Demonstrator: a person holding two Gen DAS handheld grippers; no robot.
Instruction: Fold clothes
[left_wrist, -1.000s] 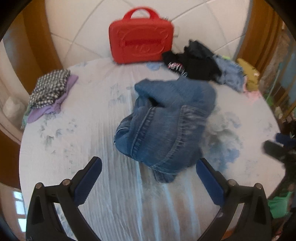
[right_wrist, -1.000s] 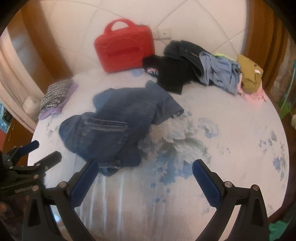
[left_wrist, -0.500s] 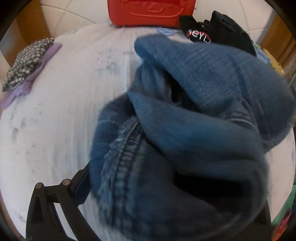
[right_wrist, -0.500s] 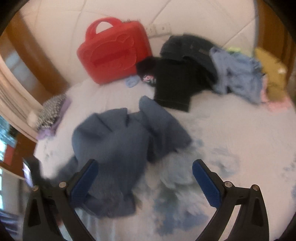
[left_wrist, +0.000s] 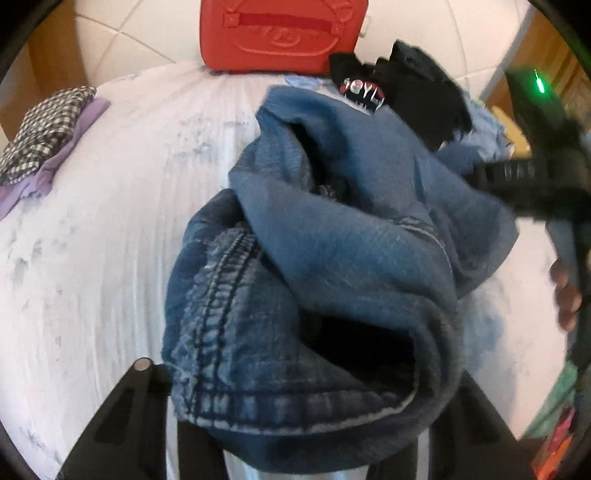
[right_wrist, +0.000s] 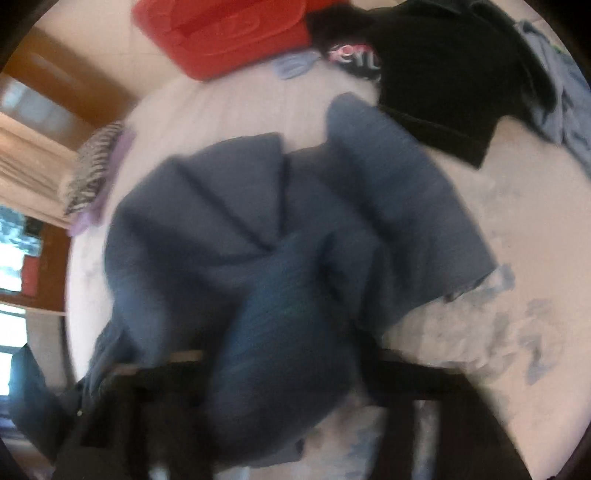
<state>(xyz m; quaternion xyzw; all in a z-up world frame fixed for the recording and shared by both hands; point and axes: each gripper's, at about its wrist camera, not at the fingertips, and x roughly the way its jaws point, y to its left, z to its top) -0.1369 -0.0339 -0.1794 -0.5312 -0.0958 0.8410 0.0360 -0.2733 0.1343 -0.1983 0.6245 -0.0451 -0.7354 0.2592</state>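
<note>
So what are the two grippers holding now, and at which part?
Both are closing on the blue jeans: the left gripper at a stitched hem edge, the right gripper on a bunched fold. Pad contact is hidden.

Crumpled jeans (left_wrist: 332, 258) fill the bed's centre — bare sheet (left_wrist: 110, 258) lies open toward nine o'clock; red case (left_wrist: 280, 33) and dark clothes (left_wrist: 417, 88) block twelve to two.

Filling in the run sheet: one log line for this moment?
phase: grasp | left claw: closing on jeans | right claw: closing on jeans | jeans: crumpled
</note>
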